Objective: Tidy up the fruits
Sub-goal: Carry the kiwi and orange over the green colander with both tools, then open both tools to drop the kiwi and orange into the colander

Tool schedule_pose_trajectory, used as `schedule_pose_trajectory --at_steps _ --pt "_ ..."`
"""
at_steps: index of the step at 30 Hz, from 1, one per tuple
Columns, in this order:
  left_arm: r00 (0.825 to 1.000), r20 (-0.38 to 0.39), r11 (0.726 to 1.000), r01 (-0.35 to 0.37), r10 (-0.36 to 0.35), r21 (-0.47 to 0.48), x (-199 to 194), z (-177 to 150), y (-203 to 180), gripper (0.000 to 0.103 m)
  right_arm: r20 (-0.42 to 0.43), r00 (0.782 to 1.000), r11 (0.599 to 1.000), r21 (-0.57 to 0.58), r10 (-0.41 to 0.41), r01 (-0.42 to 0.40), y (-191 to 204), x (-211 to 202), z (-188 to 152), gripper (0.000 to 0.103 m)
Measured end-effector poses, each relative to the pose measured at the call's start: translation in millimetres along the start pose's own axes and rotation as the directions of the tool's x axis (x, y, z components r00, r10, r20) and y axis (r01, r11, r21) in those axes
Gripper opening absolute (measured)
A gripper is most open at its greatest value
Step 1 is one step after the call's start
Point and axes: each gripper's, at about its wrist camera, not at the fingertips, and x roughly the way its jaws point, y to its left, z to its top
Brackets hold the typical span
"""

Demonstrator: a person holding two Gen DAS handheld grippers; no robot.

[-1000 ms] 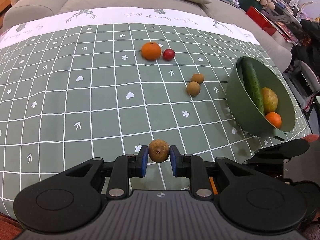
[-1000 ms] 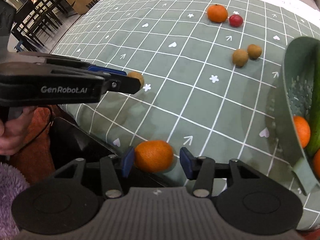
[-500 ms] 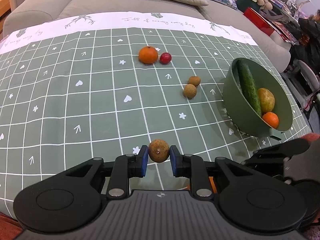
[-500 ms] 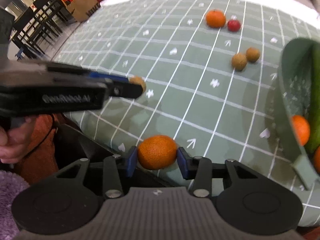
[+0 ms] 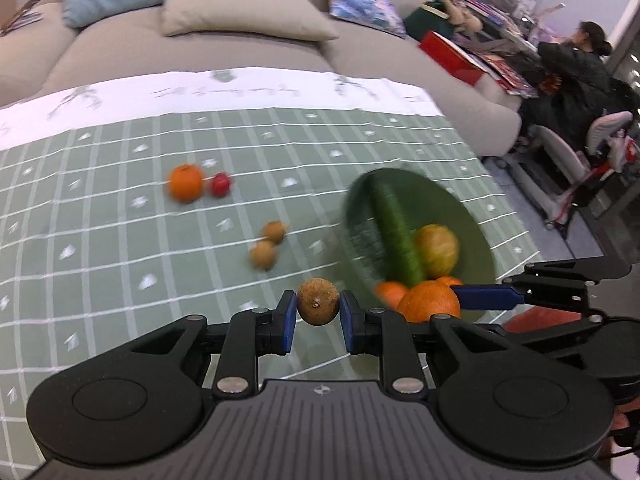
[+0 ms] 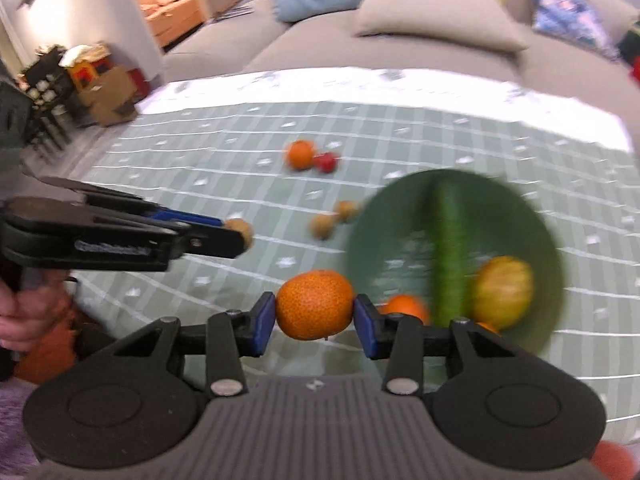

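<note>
My left gripper (image 5: 318, 307) is shut on a small brown fruit (image 5: 318, 306) and holds it above the green checked tablecloth. My right gripper (image 6: 315, 306) is shut on an orange tangerine (image 6: 315, 305), which also shows in the left wrist view (image 5: 428, 302) beside the green bowl (image 5: 476, 236). The bowl (image 6: 368, 236) holds a cucumber (image 6: 450, 240), a yellow-green fruit (image 6: 502, 292) and an orange (image 6: 404, 308). On the cloth lie an orange (image 5: 185, 183), a red fruit (image 5: 221, 184) and two small brown fruits (image 5: 263, 255).
A grey sofa (image 5: 200, 52) with cushions stands behind the table. A seated person (image 5: 580, 64) and office chairs (image 5: 568, 160) are at the far right. The left gripper shows in the right wrist view (image 6: 244, 232) at the left.
Both grippers have lifted and moved forward toward the bowl with their fruits held. The right gripper's tangerine is now close to the bowl's near rim. The views are blurred by motion.
</note>
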Motion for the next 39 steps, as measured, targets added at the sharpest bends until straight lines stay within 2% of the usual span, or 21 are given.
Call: schedule_pose_trajectory --at_steps 3,11,21,24,29,37,39 --pt "0.999 -0.015 0.999 0.031 -0.031 0.020 13.1 10.6 -15.5 0.025 -0.009 0.999 0.998 0.038 -0.052 0.053 -20.4 -1.8 0.6 0.039" --pt "0.989 -0.126 0.995 0.079 -0.072 0.053 57.2 28.6 -42.9 0.025 -0.087 0.994 0.991 0.107 -0.071 0.080 -56.2 11.7 -3.7 0.039" --pt "0.955 -0.296 0.996 0.035 -0.011 0.077 104.5 37.0 -57.2 0.025 -0.154 0.988 0.979 0.198 -0.019 0.050 -76.0 41.6 -5.2 0.039" --pt "0.950 -0.311 0.994 0.004 0.030 0.109 111.7 36.3 -59.9 0.025 -0.172 0.985 0.978 0.203 -0.015 0.050 -75.8 49.7 -5.0 0.039" --pt "0.946 -0.321 0.993 -0.001 0.038 0.117 114.8 36.5 -59.9 0.025 -0.195 0.981 0.977 0.208 -0.002 0.044 -76.1 56.6 -8.3 0.040" --pt "0.954 -0.299 0.995 0.009 0.022 0.102 106.0 37.0 -55.7 0.026 -0.208 0.978 0.982 0.177 -0.030 0.068 -70.8 59.4 -5.3 0.041" --pt "0.958 -0.287 0.996 0.015 0.012 0.092 100.2 37.9 -54.5 0.027 -0.204 0.978 0.982 0.173 -0.040 0.076 -69.0 57.5 -5.2 0.048"
